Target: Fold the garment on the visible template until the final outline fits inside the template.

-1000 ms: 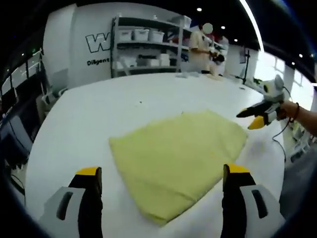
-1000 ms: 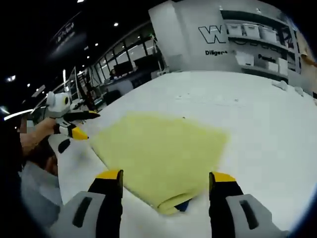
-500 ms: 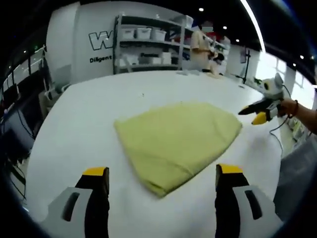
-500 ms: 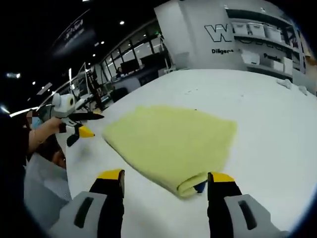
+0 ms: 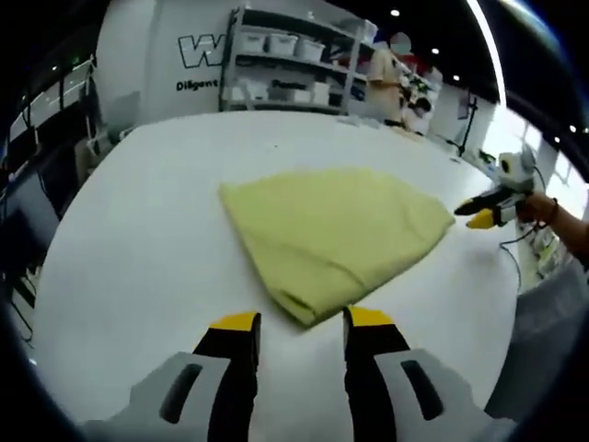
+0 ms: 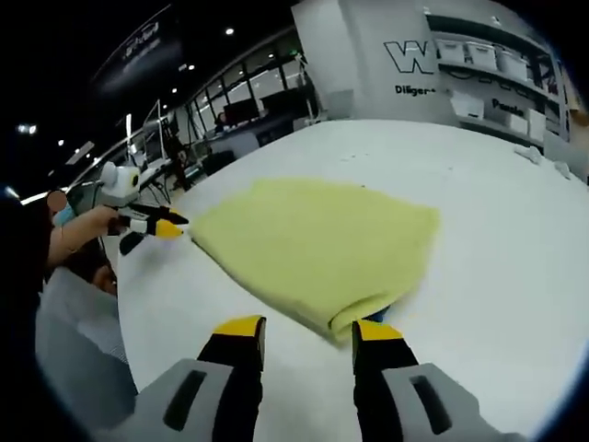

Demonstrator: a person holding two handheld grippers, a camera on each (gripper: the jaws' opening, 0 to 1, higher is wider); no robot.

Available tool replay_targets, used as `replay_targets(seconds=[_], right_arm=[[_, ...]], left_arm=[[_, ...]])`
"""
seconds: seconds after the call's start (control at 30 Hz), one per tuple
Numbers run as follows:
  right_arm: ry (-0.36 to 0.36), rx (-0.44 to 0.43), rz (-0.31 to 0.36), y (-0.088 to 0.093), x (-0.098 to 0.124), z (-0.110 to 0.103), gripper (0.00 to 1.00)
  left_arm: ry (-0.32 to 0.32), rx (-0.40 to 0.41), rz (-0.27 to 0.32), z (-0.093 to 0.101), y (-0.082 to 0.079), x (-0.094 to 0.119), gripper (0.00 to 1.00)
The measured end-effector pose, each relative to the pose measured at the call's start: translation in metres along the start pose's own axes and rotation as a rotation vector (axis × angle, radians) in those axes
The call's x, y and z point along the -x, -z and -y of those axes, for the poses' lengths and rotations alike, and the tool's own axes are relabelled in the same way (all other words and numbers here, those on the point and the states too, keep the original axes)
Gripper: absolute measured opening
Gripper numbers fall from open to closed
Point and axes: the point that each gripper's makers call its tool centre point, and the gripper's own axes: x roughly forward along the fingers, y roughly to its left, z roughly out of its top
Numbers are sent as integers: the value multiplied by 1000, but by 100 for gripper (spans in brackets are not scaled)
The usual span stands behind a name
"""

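Yellow and soft, the folded yellow cloth garment (image 5: 336, 230) lies flat in the middle of the big round white table (image 5: 138, 239). In the left gripper view, going from left to right, there is first the bare white table top, then the garment, and then the right gripper (image 5: 479, 214) at the far right, held by a person's hand (image 5: 538, 208) just past the garment's right corner. At the bottom of this view the left gripper (image 5: 302, 322) shows its two black jaws with yellow tips. They stand close together with a small gap, and nothing is between them. The tips are just short of the garment's near folded corner, and I cannot tell if they touch it. Far behind the table are a grey metal shelf rack (image 5: 294, 64) with white boxes and a person in a light shirt (image 5: 386, 78). In the right gripper view, going from left to right, the left gripper (image 6: 152, 226) comes first, held by a hand (image 6: 83, 226) near the garment's left edge, then the garment (image 6: 317, 244), then more bare table (image 6: 515, 239). The right gripper (image 6: 309, 331) at the bottom has its jaws close together too, holding nothing, just in front of the garment's thick folded edge. A small bit of blue (image 6: 373, 316) peeks out under that edge.
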Motion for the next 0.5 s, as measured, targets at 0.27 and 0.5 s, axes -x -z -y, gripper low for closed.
replay_targets(seconds=[0.27,0.5], right_arm=[[35,-3,-10,8,-4,7,15],[60,1,-4,8,-5,11,8]], left_arm=[[21,37,-10,1,5,-6,19],[43,53,-16,4,7,-12,5]])
